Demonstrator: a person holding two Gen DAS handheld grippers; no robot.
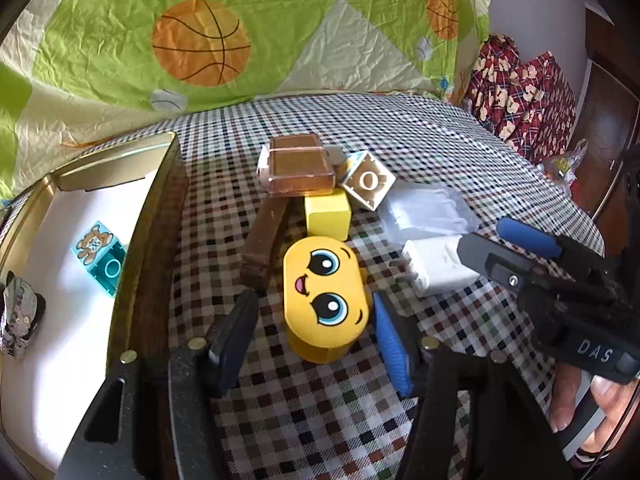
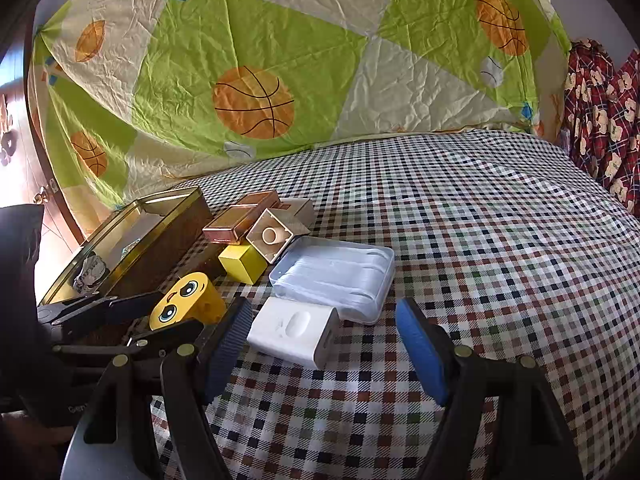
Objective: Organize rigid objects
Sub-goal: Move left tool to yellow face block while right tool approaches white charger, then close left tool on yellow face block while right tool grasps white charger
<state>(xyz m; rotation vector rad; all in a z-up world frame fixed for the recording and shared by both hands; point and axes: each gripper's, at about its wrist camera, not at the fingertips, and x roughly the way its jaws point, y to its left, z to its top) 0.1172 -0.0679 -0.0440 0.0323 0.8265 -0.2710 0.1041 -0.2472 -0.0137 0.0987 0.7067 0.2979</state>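
Your left gripper (image 1: pixel 316 320) has the yellow face block (image 1: pixel 326 294) squarely between its fingers, jaws spread wider than the block with a gap of checked cloth showing on each side, so nothing is gripped yet. The block stands on the checked tablecloth (image 2: pixel 480 240) just beside the long wall of the gold tin box (image 1: pixel 160 208), which sits along the table's left edge, and its long axis runs away from you along the fingers, so a straight close should pinch its narrower width. The box, already holding a turquoise bear block (image 1: pixel 100 258), lies to the left of the jaws; judging by that, a short carry leftward is what follows. Your right gripper (image 2: pixel 320 344) is nearer the white charger box (image 2: pixel 294 330), which lies just off its left finger and ahead of it, not yet centred in the wide-open, empty jaws, with the clear plastic case (image 2: pixel 336 276) just behind.
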